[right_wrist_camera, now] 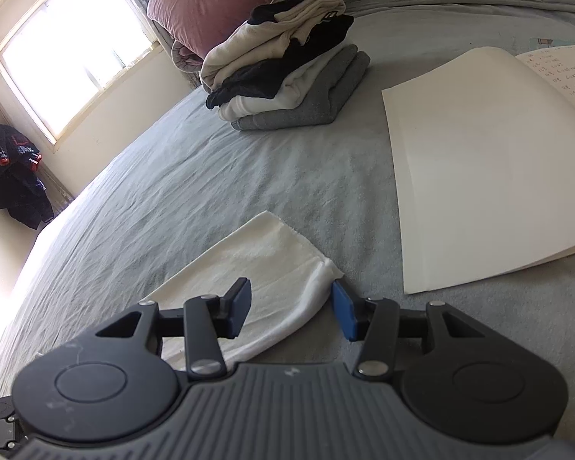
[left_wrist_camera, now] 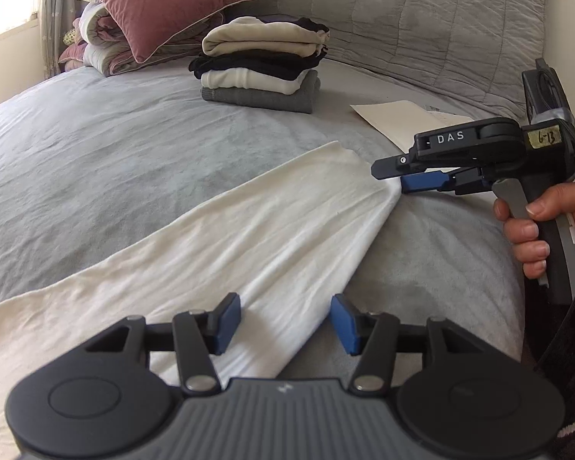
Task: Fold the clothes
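A long white garment [left_wrist_camera: 249, 230] lies flat across the grey bed [left_wrist_camera: 96, 153], running from the lower left to a narrow end at the right. My left gripper [left_wrist_camera: 285, 324] hovers over its near part with the jaws apart; the cloth lies under and between the pads, unpressed. My right gripper [left_wrist_camera: 393, 180], held by a hand [left_wrist_camera: 529, 234], is at the garment's far corner. In the right wrist view the garment's end [right_wrist_camera: 264, 264] lies between the spread pads of the right gripper [right_wrist_camera: 291, 310], its corner beside the right pad, not pinched.
A stack of folded clothes [left_wrist_camera: 260, 73] sits further back on the bed, also seen as the stack [right_wrist_camera: 287, 73]. An open notebook [right_wrist_camera: 487, 176] lies to the right. A pink pillow [left_wrist_camera: 165, 4] leans on bedding by the quilted headboard [left_wrist_camera: 421, 19]. The window [right_wrist_camera: 69, 46] is at left.
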The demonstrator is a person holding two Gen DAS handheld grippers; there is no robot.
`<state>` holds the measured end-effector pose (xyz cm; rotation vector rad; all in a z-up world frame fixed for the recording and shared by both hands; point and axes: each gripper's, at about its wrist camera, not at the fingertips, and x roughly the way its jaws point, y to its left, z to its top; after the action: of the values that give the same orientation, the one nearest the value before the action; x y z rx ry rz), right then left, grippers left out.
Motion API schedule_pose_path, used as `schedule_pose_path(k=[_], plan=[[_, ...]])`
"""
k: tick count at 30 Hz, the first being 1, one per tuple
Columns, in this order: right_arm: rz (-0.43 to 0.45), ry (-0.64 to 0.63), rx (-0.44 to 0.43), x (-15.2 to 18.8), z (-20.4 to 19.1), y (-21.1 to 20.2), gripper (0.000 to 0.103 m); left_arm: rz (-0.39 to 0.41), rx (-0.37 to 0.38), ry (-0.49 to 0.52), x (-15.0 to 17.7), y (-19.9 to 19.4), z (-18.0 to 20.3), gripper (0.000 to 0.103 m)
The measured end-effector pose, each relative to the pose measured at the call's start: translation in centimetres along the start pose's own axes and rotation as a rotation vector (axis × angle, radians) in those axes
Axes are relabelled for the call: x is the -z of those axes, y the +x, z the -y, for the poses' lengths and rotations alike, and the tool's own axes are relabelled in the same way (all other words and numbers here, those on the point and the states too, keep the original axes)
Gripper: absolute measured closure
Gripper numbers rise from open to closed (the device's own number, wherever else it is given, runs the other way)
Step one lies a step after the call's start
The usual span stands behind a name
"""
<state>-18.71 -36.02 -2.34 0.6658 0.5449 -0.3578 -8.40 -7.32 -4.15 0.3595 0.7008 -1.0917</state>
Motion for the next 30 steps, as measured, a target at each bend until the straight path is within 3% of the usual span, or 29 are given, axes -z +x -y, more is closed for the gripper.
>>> schedule_pose_path(k=[4, 5, 6, 7, 8, 17, 25, 27, 30], plan=[[0.015, -0.026, 0.020, 0.4, -0.6, 0.2, 0.053, -0.002, -0.002, 0.001, 0.1, -0.1, -0.1, 0.049], [0.018, -0.033, 0.028, 0.4, -0.8, 0.4, 0.058, 0.002, -0.004, -0.007, 0.0, -0.3, -0.2, 0.049], [0.020, -0.041, 0.035, 0.5, -1.0, 0.5, 0.065, 0.010, 0.001, -0.026, -0.1, -0.5, -0.4, 0.049], [0.018, -0.044, 0.043, 0.5, -1.1, 0.6, 0.085, 0.021, 0.012, -0.052, -0.3, -0.8, -0.7, 0.049], [0.023, -0.054, 0.039, 0.6, -1.3, 0.5, 0.096, 0.028, 0.026, -0.083, -0.4, -1.1, -1.1, 0.048], [0.069, -0.182, -0.055, 0.1, -5.2, -1.2, 0.096, 0.102, 0.246, -0.556, -0.2, -2.3, -6.4, 0.037], [-0.039, -0.391, -0.214, 2.0, -11.3, -0.8, 0.096, 0.185, 0.511, -1.083, 2.7, 0.4, -10.2, 0.030], [-0.077, -0.462, -0.242, 3.1, -12.4, -0.6, 0.096, 0.172, 0.526, -1.148, 3.2, 1.4, -10.5, 0.030], [-0.129, -0.558, -0.278, 4.6, -13.9, -0.4, 0.096, 0.152, 0.471, -1.147, 3.0, 1.9, -10.1, 0.033]])
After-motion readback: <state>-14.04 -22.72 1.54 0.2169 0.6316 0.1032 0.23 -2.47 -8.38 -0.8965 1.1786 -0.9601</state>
